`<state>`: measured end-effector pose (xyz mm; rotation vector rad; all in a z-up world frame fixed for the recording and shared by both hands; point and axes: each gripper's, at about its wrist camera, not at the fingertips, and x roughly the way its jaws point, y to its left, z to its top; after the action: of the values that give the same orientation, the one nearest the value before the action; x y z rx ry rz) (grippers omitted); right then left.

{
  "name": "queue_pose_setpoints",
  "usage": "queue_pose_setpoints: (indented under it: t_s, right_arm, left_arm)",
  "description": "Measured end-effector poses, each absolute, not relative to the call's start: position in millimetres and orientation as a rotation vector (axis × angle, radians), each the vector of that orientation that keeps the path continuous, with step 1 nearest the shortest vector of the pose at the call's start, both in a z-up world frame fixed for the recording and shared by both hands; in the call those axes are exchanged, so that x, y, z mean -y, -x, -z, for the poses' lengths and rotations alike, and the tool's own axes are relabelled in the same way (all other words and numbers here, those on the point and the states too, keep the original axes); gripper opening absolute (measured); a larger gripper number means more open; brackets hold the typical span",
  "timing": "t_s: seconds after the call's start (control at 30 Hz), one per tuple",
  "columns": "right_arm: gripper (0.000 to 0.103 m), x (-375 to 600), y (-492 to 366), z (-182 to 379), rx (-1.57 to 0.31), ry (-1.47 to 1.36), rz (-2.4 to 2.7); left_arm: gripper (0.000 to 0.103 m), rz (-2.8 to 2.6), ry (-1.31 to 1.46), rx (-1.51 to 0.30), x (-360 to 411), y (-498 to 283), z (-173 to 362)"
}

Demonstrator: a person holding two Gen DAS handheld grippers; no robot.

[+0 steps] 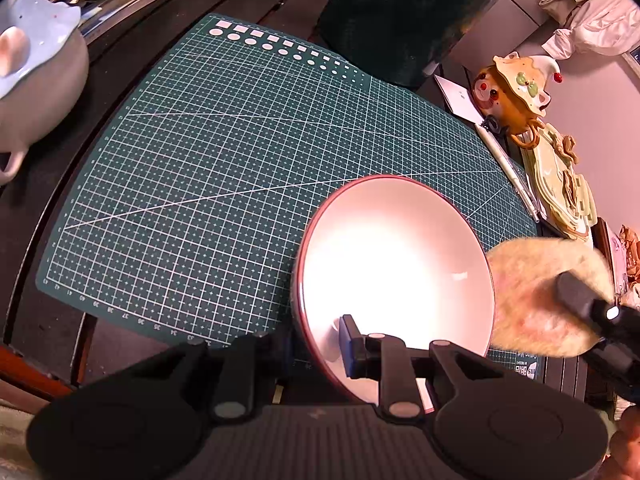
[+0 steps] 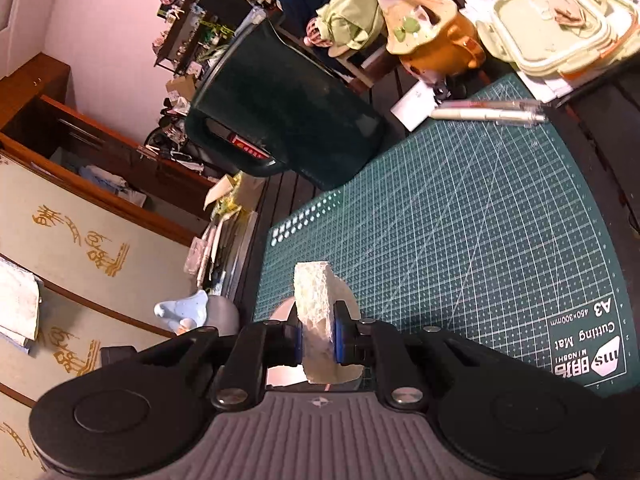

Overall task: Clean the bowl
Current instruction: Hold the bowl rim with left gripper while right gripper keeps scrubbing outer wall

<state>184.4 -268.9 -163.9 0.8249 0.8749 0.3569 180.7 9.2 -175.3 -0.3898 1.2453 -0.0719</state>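
Note:
A bowl, white inside with a dark red rim, is tilted over the green cutting mat. My left gripper is shut on its near rim, one blue pad inside the bowl and the other outside. A pale, fluffy sponge hangs just beyond the bowl's right rim, with a black finger of the other gripper on it. In the right wrist view, my right gripper is shut on the sponge, which stands upright between the blue pads. A sliver of the bowl shows behind it.
A dark green jug stands at the mat's far edge. A grey pot with a blue pig lid sits far left. An orange teapot, stacked pale green lids and pens crowd the right side.

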Motion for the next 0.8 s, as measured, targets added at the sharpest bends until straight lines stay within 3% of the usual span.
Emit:
queue_pose_setpoints:
  t_s: [0.3,0.6,0.8]
  right_arm:
    - [0.014,260.8,-189.1,186.3,-0.986,-0.809,-0.335]
    - [0.014,274.8,-178.2,158.4,-0.832,-0.849,-0.373]
    - [0.014,268.0,-184.3,173.2,-0.92,-0.836,-0.347]
  left_arm:
    - [0.022,0.074,0.385,-1.244,-10.3,-181.3,175.7]
    - [0.022,0.074,0.386,-1.242,-12.7,-177.9,176.1]
    - [0.022,0.071,0.386,-1.242,-12.2,-178.3,175.8]
